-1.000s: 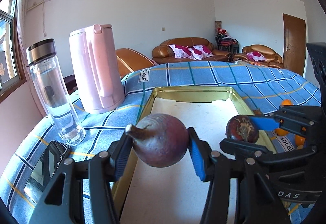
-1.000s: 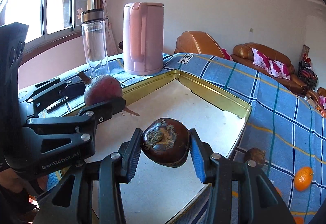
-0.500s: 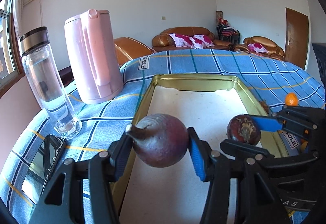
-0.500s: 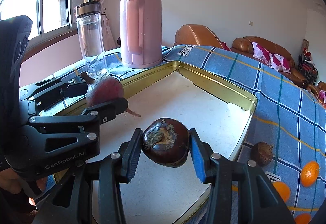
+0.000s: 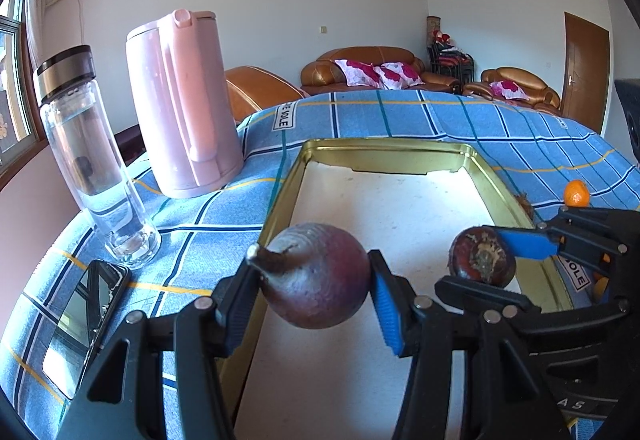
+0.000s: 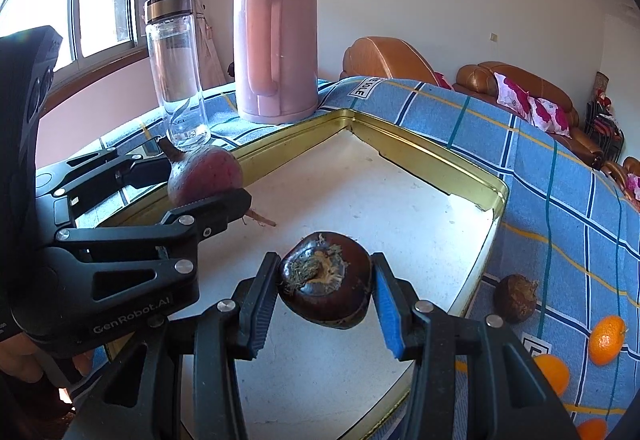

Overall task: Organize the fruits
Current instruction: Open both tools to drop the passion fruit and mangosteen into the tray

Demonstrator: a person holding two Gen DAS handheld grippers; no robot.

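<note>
In the lower middle of the left wrist frame, the left tool [image 5: 316,286] is clenched on a dull purple-red beet [image 5: 320,276], held above the near left edge of the gold-rimmed tray [image 5: 384,146], its long axis lying crosswise with the stubby stem end pointing to the frame's left. In the lower middle of the right wrist frame, the right tool [image 6: 326,286] grips a glossy dark-brown chestnut [image 6: 326,280] over the tray's white floor, its flattened body lying wide between the pads and its pale, fuzzy scar facing the camera. A second chestnut [image 6: 516,296] and oranges [image 6: 606,334] lie on the blue checked cloth [image 6: 560,200] at lower right.

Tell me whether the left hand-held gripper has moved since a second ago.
Yes. The left hand-held gripper has lowered toward the tray: the pink kettle sits higher in view now.
</note>
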